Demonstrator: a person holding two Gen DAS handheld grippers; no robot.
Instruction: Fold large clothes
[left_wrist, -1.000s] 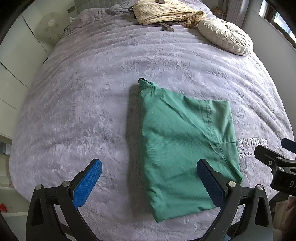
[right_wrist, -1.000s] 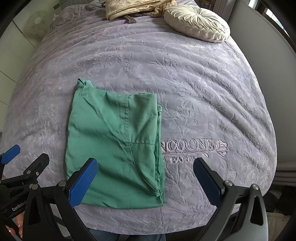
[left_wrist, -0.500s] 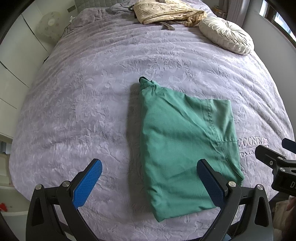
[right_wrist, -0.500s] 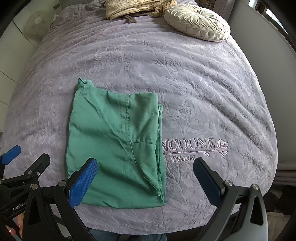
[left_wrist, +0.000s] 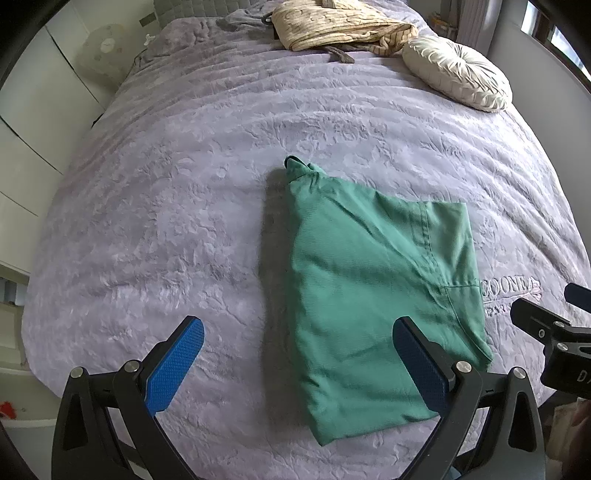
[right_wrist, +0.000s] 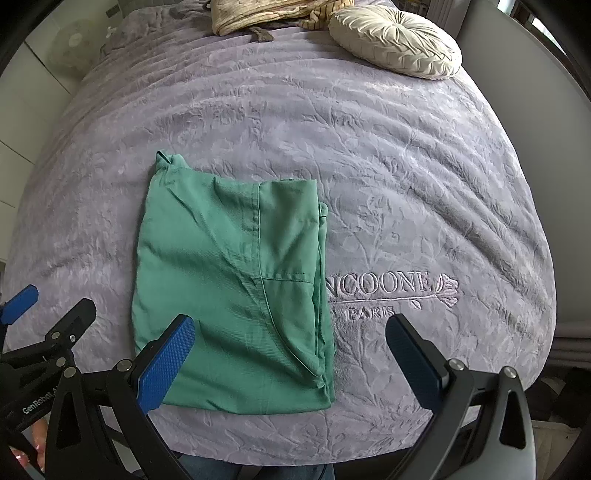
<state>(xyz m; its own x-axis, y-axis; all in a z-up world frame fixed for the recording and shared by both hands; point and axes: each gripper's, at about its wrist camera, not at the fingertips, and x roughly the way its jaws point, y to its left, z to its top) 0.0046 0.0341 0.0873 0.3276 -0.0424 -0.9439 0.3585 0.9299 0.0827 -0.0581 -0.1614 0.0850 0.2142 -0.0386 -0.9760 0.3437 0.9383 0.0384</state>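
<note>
The folded green garment (left_wrist: 373, 306) lay on the bed (left_wrist: 184, 184), long axis 12-to-6, at 1 o'clock from the left hand-held gripper (left_wrist: 299, 369) and 11 o'clock from the right hand-held gripper (right_wrist: 291, 365); both released, equally near

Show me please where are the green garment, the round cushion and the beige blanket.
green garment (right_wrist: 229, 295), right wrist view, middle of the folded fabric.
round cushion (right_wrist: 397, 37), right wrist view, its pleated centre.
beige blanket (left_wrist: 340, 22), left wrist view, the middle of the bundle.
</note>
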